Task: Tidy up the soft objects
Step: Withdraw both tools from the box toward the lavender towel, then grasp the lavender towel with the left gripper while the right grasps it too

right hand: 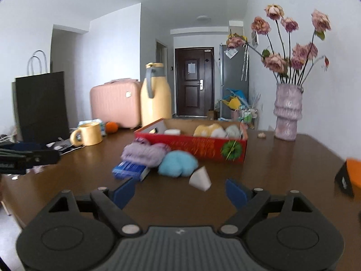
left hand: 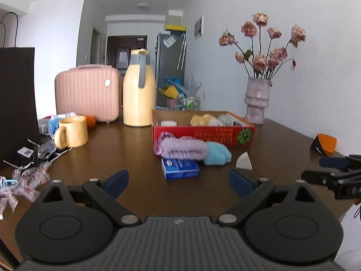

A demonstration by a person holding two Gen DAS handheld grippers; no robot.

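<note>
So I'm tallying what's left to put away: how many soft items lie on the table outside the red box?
2: a lilac knit roll against the red box front, a blue fluffy piece touching its right end. Others may hide behind them.

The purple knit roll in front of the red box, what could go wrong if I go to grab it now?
1. The purple knit roll lies against the blue fluffy item and over the blue carton, so a grab may drag them along.
2. It sits close against the red box; pushing in could shove the box.
3. Both the left gripper and right gripper are open and face the same pile, so they might collide.
</note>
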